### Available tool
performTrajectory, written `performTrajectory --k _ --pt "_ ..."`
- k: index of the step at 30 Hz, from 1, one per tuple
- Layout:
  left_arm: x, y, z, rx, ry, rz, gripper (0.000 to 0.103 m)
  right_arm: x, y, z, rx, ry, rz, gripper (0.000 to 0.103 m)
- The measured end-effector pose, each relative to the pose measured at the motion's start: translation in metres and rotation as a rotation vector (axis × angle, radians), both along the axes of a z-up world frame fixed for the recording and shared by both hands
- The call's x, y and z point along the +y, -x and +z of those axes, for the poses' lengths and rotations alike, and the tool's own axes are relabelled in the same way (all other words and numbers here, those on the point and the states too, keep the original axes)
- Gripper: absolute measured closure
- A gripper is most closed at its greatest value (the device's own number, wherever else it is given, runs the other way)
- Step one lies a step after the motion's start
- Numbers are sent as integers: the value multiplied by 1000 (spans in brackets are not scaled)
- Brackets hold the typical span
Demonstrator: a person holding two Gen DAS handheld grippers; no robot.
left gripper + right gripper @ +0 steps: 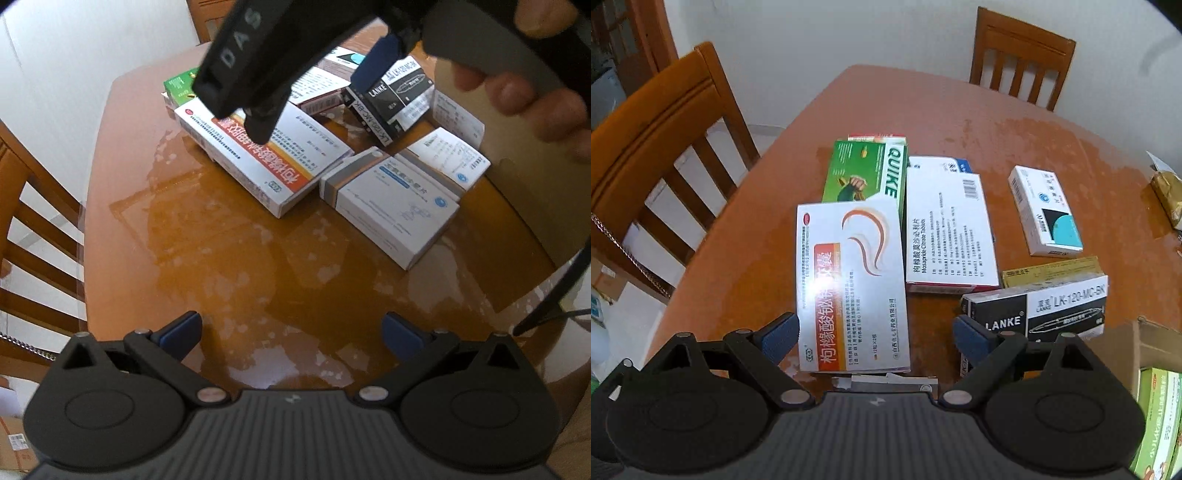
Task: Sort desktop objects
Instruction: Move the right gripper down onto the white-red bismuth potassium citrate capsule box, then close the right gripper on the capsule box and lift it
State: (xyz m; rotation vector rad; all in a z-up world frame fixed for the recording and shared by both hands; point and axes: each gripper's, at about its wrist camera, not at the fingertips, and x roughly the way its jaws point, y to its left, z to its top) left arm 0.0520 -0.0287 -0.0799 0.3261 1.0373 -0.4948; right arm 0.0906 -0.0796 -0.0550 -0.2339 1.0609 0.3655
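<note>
Boxes crowd mid-frame on the table (1015, 122); the white-orange box (849, 288) sits between the right gripper (875, 338)'s spread fingers. Left gripper (291, 334) gapes over bare tabletop, lower frame.

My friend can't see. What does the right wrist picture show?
The open right gripper hovers over a white and orange medicine box on a brown table, with a green QUIKE box and a black LANKE box nearby.

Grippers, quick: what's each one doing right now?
Left gripper: open, empty, over bare table.
Right gripper: open, holding nothing, jaws either side of the orange-striped box.
</note>
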Motion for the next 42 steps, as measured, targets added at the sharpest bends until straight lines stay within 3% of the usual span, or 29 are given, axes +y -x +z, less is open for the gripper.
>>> performTrajectory --k 10,21,32,42 --pt "1 -5 -3 13 28 15 0 18 -15 -19 19 24 62 2" --pt "3 -5 -1 15 27 9 0 34 -18 -31 18 91 96 2" --pt "6 -7 -1 23 21 12 0 40 -16 -36 30 119 112 17" --pt "-3 -12 -5 24 18 19 0 39 -14 -31 57 95 100 18"
